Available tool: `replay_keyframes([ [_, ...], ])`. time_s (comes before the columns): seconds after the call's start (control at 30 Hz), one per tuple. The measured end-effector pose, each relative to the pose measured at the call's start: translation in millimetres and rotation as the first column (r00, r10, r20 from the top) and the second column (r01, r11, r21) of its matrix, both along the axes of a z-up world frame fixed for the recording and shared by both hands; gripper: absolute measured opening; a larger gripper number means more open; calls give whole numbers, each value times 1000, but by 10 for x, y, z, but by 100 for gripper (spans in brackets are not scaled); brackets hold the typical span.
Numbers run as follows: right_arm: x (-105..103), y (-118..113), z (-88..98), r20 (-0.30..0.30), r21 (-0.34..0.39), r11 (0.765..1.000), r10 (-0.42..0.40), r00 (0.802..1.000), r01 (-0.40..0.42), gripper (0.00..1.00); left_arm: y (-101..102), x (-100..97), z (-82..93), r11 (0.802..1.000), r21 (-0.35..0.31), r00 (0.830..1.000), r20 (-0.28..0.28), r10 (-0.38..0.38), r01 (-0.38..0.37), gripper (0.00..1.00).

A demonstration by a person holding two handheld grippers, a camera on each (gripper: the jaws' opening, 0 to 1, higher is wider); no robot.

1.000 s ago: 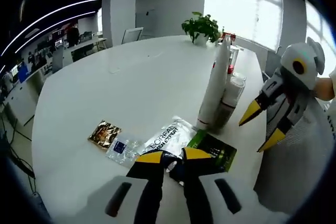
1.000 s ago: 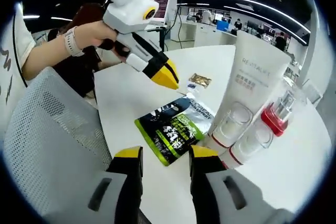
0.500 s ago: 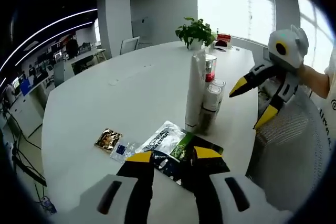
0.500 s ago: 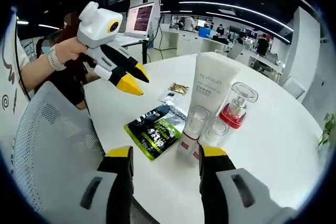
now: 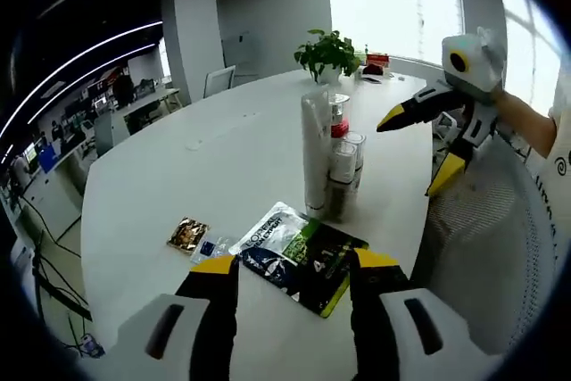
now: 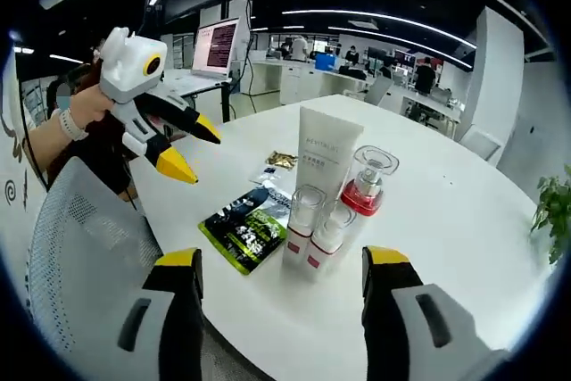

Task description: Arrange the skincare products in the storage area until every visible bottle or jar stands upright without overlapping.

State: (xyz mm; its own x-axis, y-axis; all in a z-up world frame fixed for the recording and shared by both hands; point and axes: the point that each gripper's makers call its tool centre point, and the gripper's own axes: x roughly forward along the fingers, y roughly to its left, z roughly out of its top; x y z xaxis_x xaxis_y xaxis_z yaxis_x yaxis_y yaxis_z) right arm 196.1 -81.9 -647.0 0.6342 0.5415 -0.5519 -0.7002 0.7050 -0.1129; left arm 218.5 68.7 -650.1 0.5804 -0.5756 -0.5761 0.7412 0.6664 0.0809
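Observation:
A tall white tube (image 5: 314,153) (image 6: 326,162) stands upright on the white table (image 5: 214,158). A red-collared glass bottle (image 6: 366,189) (image 5: 337,124) and two small clear bottles (image 6: 303,220) (image 5: 343,176) stand close against it. In front lie a black-and-green sachet (image 5: 314,258) (image 6: 243,225), a silver sachet (image 5: 272,229), a small blue one (image 5: 210,247) and a gold one (image 5: 187,234) (image 6: 284,160). My left gripper (image 5: 294,263) (image 6: 189,151) is open above the sachets, holding nothing. My right gripper (image 6: 282,258) (image 5: 417,149) is open in the air, short of the bottles.
A grey mesh chair (image 5: 482,256) (image 6: 80,256) stands at the table's near edge, under both hands. A potted plant (image 5: 330,51) sits at the table's far end. A laptop (image 6: 219,46) and desks fill the office behind. A person's hand (image 6: 76,109) holds the left gripper.
Both grippers have drawn back from the bottles and sachets, and their jaws stand wider apart. The products now look smaller and have not moved on the table.

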Motion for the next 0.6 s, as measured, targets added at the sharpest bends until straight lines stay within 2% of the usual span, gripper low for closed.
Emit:
replay_keyframes([
  [0.13, 8, -18, 33, 13, 2, 1000, -11, 1000, 11, 78, 18, -11, 9, 1000, 22, 1000, 11, -9, 9, 54],
  [0.27, 16, -46, 70, 25, 5, 1000, -24, 999, 24, 81, 30, -36, 31, 1000, 14, 1000, 16, -10, 10, 64],
  [0.6, 34, -65, 105, 28, 13, 999, -45, 999, 45, 88, 122, -93, 49, 999, 38, 999, 32, -18, 17, 74],
])
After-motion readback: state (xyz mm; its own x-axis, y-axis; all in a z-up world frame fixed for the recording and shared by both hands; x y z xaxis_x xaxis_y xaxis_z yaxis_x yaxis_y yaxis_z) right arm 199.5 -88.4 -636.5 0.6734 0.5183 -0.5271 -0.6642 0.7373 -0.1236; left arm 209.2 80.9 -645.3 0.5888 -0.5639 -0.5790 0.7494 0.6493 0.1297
